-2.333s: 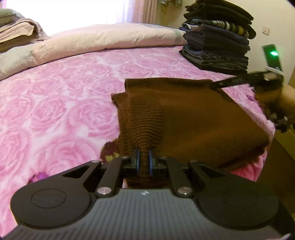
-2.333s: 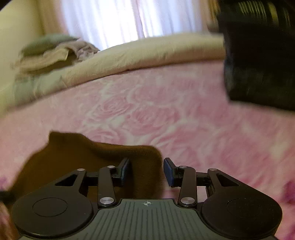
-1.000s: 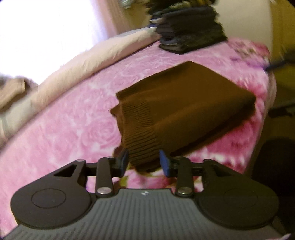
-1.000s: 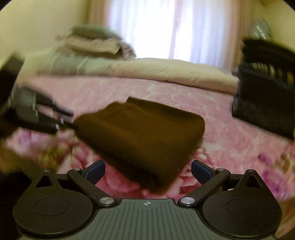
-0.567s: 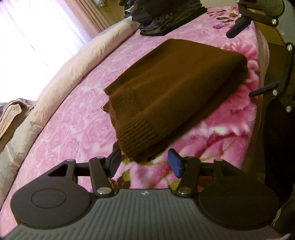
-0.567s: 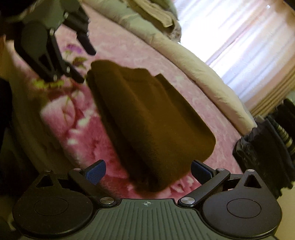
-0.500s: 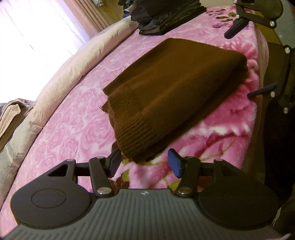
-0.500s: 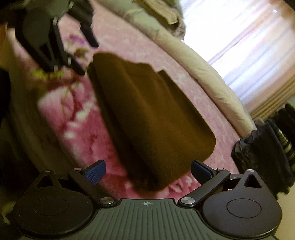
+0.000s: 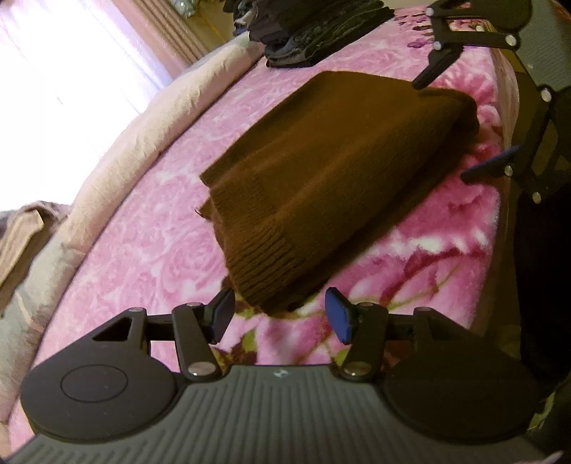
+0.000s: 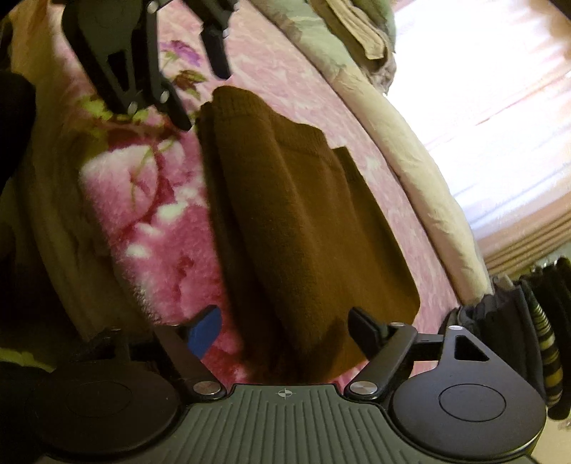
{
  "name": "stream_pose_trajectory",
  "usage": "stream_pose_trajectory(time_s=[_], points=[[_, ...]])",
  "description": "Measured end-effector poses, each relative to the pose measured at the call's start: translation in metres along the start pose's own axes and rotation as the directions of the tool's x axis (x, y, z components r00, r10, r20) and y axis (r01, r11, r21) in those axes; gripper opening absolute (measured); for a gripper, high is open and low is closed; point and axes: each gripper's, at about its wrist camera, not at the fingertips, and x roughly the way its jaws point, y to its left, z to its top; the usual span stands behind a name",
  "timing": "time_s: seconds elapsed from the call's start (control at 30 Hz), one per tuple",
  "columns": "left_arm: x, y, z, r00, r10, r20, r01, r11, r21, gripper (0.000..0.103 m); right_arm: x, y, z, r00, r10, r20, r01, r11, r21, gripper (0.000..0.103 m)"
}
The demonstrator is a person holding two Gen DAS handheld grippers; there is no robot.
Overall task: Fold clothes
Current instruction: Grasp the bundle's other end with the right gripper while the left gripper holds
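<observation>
One brown knitted sweater (image 9: 332,185), folded into a thick rectangle, ribbed hem toward the left wrist camera; flat on the pink rose-patterned blanket (image 9: 142,250), near the bed's edge

Two grippers, one at each end of the sweater:
- left gripper (image 9: 280,317): jaws spread apart, holding nothing, ribbed end of the sweater just ahead of the fingertips, contact not clear
- right gripper (image 10: 285,330): jaws wide apart, holding nothing, plain folded end of the sweater lying between the two fingers

One stack of dark folded clothes (image 9: 314,32) beyond the sweater, apart from it; one striped piece visible in the stack in the right wrist view

One cream quilt (image 9: 150,132) rolled along the far side of the blanket

One heap of beige and grey bedding (image 10: 357,32) beside the bright curtained window (image 10: 499,89)
</observation>
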Motion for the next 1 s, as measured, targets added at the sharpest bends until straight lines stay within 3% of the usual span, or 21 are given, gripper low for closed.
stream_pose_trajectory(time_s=[0.13, 0.27, 0.37, 0.47, 0.6, 0.83, 0.9, 1.0], points=[[-0.007, -0.004, -0.002, 0.999, 0.030, 0.043, -0.033, 0.998, 0.060, 0.058, -0.001, 0.000, -0.002, 1.000, -0.005, -0.001, 0.005, 1.000, -0.030, 0.077], [-0.014, -0.018, -0.002, 0.992, 0.022, 0.124, -0.046, 0.980, 0.192, 0.061, 0.000, -0.001, -0.004, 1.000, -0.011, 0.001, 0.011, 0.999, -0.035, 0.076], [-0.010, -0.035, -0.005, 0.990, 0.021, 0.143, -0.067, 0.941, 0.332, 0.061, -0.001, -0.004, -0.004, 0.999, -0.034, 0.011, 0.034, 0.999, -0.034, 0.048], [-0.002, -0.046, -0.007, 0.990, 0.020, 0.139, -0.077, 0.903, 0.422, 0.063, -0.006, -0.006, -0.004, 0.999, -0.048, 0.021, 0.048, 0.998, -0.031, 0.048], [0.008, -0.053, -0.006, 0.988, 0.021, 0.152, -0.091, 0.878, 0.470, 0.066, -0.013, -0.007, -0.005, 0.998, -0.059, 0.033, 0.060, 0.998, -0.035, 0.048], [0.018, -0.047, 0.002, 0.987, 0.017, 0.158, -0.087, 0.889, 0.450, 0.068, 0.000, 0.021, -0.006, 0.998, -0.061, 0.015, 0.062, 0.989, -0.134, 0.049], [0.020, -0.045, 0.002, 0.987, 0.015, 0.158, -0.084, 0.893, 0.442, 0.070, 0.005, 0.024, -0.004, 0.997, -0.078, 0.009, 0.078, 0.983, -0.163, 0.064], [0.021, -0.044, 0.002, 0.987, 0.022, 0.161, -0.092, 0.892, 0.442, 0.070, 0.012, 0.021, -0.001, 0.996, -0.093, 0.008, 0.093, 0.979, -0.180, 0.065]])
